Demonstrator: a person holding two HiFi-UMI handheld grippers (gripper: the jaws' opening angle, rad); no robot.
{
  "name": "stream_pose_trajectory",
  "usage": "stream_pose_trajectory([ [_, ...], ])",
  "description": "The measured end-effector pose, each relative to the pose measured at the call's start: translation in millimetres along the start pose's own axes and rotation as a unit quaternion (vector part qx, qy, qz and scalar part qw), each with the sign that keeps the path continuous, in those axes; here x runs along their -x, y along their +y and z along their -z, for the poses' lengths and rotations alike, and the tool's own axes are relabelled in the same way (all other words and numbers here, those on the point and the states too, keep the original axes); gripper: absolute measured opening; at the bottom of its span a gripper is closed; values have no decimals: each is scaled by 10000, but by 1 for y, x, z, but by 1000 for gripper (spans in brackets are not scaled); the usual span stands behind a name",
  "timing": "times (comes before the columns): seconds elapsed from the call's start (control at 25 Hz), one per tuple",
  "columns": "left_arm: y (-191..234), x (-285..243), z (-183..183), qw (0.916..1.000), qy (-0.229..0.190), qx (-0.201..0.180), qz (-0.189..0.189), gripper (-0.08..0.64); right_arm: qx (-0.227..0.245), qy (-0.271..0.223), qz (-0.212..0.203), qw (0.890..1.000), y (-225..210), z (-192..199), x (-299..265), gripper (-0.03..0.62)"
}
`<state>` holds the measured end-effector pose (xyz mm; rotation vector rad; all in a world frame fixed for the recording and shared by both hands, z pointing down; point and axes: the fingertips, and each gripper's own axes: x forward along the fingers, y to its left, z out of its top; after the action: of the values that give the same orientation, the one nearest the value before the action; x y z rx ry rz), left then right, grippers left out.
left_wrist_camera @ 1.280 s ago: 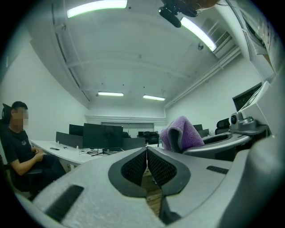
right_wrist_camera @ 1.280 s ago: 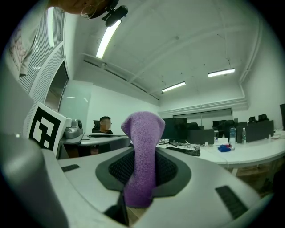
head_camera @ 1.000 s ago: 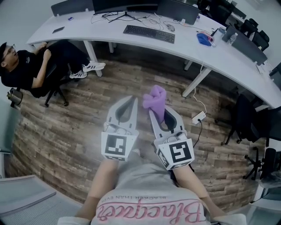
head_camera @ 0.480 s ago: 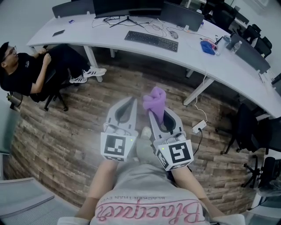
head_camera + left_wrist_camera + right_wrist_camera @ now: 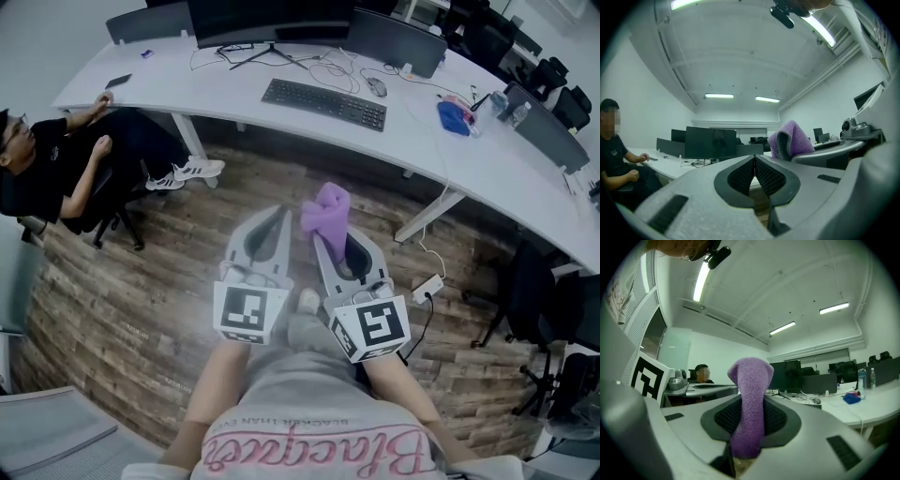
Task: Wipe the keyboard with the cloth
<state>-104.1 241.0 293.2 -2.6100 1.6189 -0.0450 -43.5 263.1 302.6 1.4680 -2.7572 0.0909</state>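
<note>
A black keyboard (image 5: 324,103) lies on the long white desk (image 5: 234,84), well ahead of both grippers. My right gripper (image 5: 330,240) is shut on a purple cloth (image 5: 325,214), which sticks up past its tips; in the right gripper view the cloth (image 5: 749,404) is pinched between the dark pads. My left gripper (image 5: 274,223) is shut with nothing in it and is held beside the right one, over the wooden floor. The cloth (image 5: 791,140) shows at the right in the left gripper view. Both grippers are held close to my body.
Monitors (image 5: 267,14) stand at the back of the desk, with cables, a mouse (image 5: 376,86) and a blue object (image 5: 456,118). A person in black (image 5: 52,173) sits on a chair at the left. Black office chairs (image 5: 544,309) and a power strip (image 5: 427,289) are at the right.
The desk and keyboard have drawn nearer and lower in the head view as I step forward. Both grippers keep their pose, the cloth still held.
</note>
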Motion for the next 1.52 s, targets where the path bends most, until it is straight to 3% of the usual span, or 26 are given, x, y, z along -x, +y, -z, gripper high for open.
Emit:
stream_pose_trajectory([
  [0.72,36,-187,6,10000,37,0,-16,6,-120,145,-160,9997,-137,-4,-127,98],
  [1.52,74,-272,25,9998,166,-114,42,6,-222,294,-187,9991,-193,7,-203,98],
])
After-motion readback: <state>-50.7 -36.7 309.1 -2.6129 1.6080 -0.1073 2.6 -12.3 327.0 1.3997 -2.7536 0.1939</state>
